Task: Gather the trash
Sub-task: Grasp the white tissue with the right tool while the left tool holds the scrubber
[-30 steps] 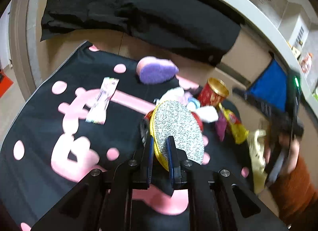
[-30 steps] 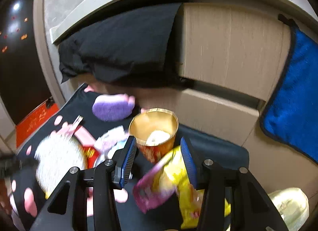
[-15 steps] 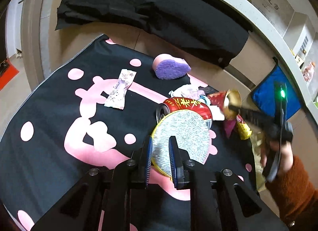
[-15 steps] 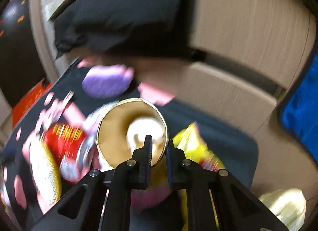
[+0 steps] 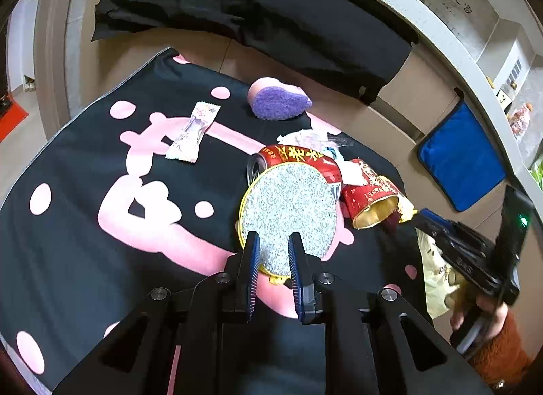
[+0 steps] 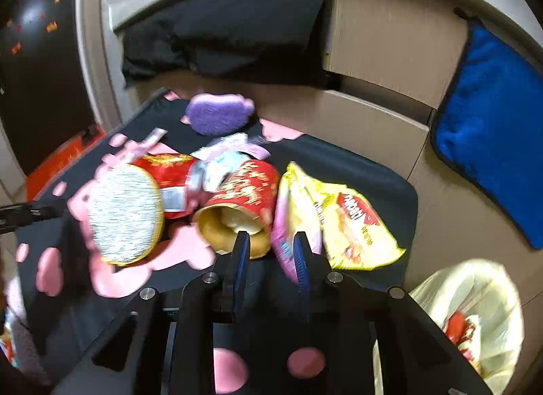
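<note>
While the black-and-pink mat [image 5: 85, 198] is still littered, the yellow bag [image 6: 475, 320] waits off its right edge. The left gripper [image 5: 274, 255] is clamped on the rim of a speckled round lid [image 5: 288, 211], stiff and light. The right gripper [image 6: 271, 252] has jaws just opening, nothing held, by a tipped red paper cup [image 6: 237, 204]. It's crushable, I'd say, so pinch its rim wall gently.
</note>
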A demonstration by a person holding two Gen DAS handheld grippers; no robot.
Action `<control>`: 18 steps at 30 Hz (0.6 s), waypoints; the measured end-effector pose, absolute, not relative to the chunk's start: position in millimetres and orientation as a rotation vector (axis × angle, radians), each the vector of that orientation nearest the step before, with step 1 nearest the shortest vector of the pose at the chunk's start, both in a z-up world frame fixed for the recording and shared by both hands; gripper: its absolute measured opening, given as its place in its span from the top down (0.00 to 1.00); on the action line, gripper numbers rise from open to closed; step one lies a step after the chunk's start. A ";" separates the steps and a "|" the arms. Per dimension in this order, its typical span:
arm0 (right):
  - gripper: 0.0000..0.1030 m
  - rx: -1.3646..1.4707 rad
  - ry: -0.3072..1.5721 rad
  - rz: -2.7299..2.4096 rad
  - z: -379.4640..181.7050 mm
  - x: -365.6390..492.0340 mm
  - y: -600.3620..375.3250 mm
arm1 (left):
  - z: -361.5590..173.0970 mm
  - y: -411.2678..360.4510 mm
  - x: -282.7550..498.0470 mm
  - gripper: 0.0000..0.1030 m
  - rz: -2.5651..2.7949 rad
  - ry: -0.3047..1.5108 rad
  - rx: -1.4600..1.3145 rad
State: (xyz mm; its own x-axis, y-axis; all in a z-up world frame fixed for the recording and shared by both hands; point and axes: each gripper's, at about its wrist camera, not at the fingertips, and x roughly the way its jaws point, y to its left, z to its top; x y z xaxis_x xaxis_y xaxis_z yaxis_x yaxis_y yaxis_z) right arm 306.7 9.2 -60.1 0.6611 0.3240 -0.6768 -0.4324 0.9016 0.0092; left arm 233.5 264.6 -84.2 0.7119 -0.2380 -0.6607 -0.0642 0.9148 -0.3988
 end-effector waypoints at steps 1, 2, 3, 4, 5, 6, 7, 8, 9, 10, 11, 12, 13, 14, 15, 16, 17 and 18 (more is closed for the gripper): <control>0.76 -0.150 0.730 0.449 -61.0 302.6 8.9 | -84.9 263.9 232.7 0.81 -0.097 0.781 -0.417; 0.76 -0.148 0.727 0.471 -62.6 299.1 11.6 | -86.1 263.3 232.0 0.81 -0.095 0.786 -0.420; 0.77 -0.156 0.726 0.488 -65.0 296.9 16.5 | -86.9 262.8 231.6 0.81 -0.094 0.790 -0.422; 0.78 -0.165 0.724 0.494 -67.0 297.1 21.6 | -87.6 262.2 230.7 0.81 -0.094 0.793 -0.423; 0.79 -0.172 0.717 0.496 -70.2 298.4 27.9 | -88.0 261.8 229.9 0.81 -0.093 0.794 -0.421; 0.80 -0.178 0.697 0.484 -73.0 301.0 34.8 | -88.0 261.6 228.6 0.81 -0.091 0.792 -0.418; 0.80 -0.183 0.683 0.472 -74.7 301.8 39.0 | -88.0 261.9 226.9 0.81 -0.088 0.789 -0.412; 0.80 -0.188 0.650 0.447 -76.3 305.6 45.0 | -87.8 262.7 225.3 0.81 -0.083 0.785 -0.407; 0.80 -0.191 0.630 0.438 -77.9 309.6 49.9 | -88.2 264.2 223.9 0.81 -0.078 0.781 -0.404; 0.80 -0.196 0.618 0.438 -79.3 313.0 53.5 | -89.1 267.1 222.1 0.80 -0.073 0.777 -0.406; 0.80 -0.205 0.611 0.423 -81.5 318.6 57.5 | -90.0 269.8 220.9 0.80 -0.070 0.775 -0.410; 0.80 -0.217 0.613 0.404 -85.5 326.2 62.3 | -91.3 273.8 219.6 0.80 -0.068 0.773 -0.416; 0.80 -0.225 0.624 0.394 -88.7 332.1 65.0 | -93.1 278.5 218.3 0.79 -0.065 0.772 -0.425; 0.80 -0.230 0.633 0.390 -91.3 336.4 66.5 | -94.8 282.4 217.6 0.79 -0.060 0.773 -0.432; 0.80 -0.233 0.654 0.387 -95.5 344.0 69.4 | -96.7 286.6 217.1 0.79 -0.055 0.775 -0.439; 0.80 -0.231 0.673 0.387 -98.5 350.0 71.0 | -99.1 292.2 216.9 0.78 -0.050 0.777 -0.447; 0.80 -0.230 0.689 0.380 -101.5 357.1 72.4 | -100.8 296.2 217.0 0.78 -0.045 0.779 -0.453; 0.80 -0.230 0.698 0.368 -103.7 363.5 73.7 | -102.1 300.0 217.3 0.78 -0.041 0.779 -0.460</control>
State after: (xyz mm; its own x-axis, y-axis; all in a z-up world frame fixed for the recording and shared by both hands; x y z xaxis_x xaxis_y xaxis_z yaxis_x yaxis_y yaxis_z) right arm 363.5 73.7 -103.7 0.7060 0.2524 -0.6617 -0.4041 0.9109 -0.0837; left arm 217.3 300.0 -102.1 0.7160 -0.2031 -0.6679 -0.1314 0.9004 -0.4147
